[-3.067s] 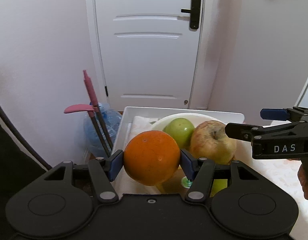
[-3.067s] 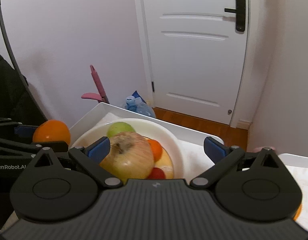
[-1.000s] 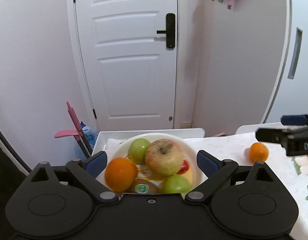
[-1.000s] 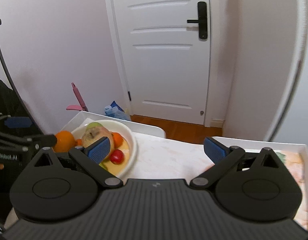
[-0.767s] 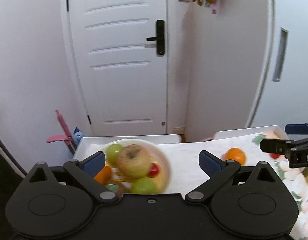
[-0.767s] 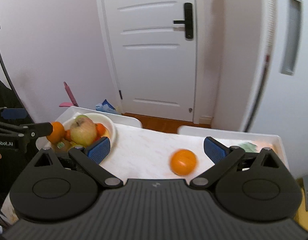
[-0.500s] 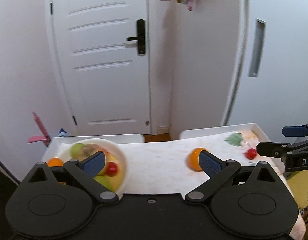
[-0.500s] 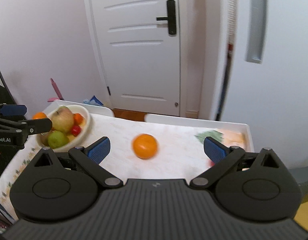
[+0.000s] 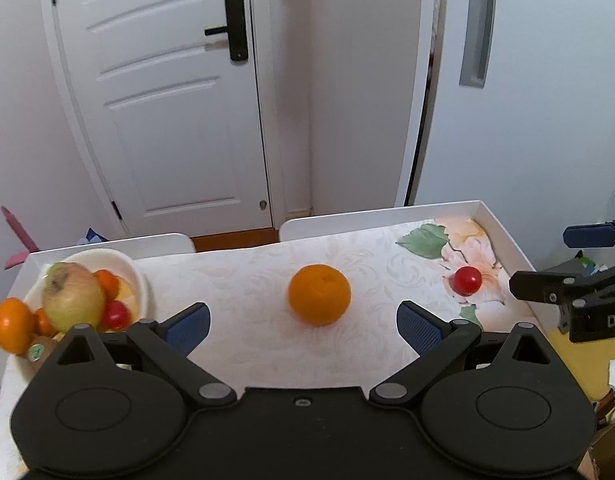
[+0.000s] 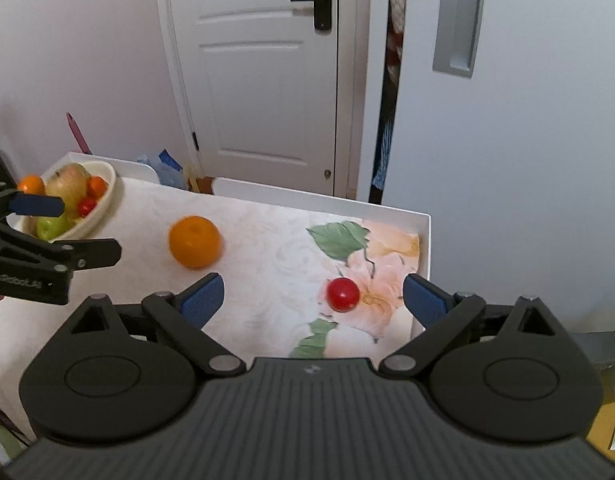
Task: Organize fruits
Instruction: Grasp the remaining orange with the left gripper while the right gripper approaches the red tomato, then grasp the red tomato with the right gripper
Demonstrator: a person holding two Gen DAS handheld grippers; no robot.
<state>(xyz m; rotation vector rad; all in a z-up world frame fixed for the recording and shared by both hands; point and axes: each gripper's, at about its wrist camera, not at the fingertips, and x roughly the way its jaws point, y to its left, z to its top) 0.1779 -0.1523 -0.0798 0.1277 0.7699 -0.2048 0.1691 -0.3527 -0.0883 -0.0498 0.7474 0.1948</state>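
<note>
A person holds two black handheld grippers over a white table [image 9: 503, 228] covered with a pale cloth [image 9: 235, 280] printed with flowers and green leaves. The left gripper [image 9: 303, 322] hangs above the middle of the table with its blue-padded fingers spread wide and nothing between them. Just beyond the gap between those fingers, a loose orange [image 9: 319, 294] sits alone on the cloth, touching neither pad. The right gripper [image 10: 313, 294] hovers over the table's right end, its fingers also spread wide and empty. A small red cherry tomato [image 10: 343, 294] rests on a printed pink flower just ahead of that gap, nearer the right finger's side than the orange is, and close to the table's raised right rim. The orange and the tomato lie well apart from each other. At the far left end of the table stands a white bowl [image 9: 141, 280] heaped with fruit: a large yellowish apple [image 9: 73, 300] on top, another orange [image 9: 11, 330] at the bowl's left edge, a small red fruit beside the apple, and a green fruit [image 10: 51, 227] lower in the pile. Behind the table are a white panelled door [image 9: 167, 100] with a black handle and a pale wall.
</note>
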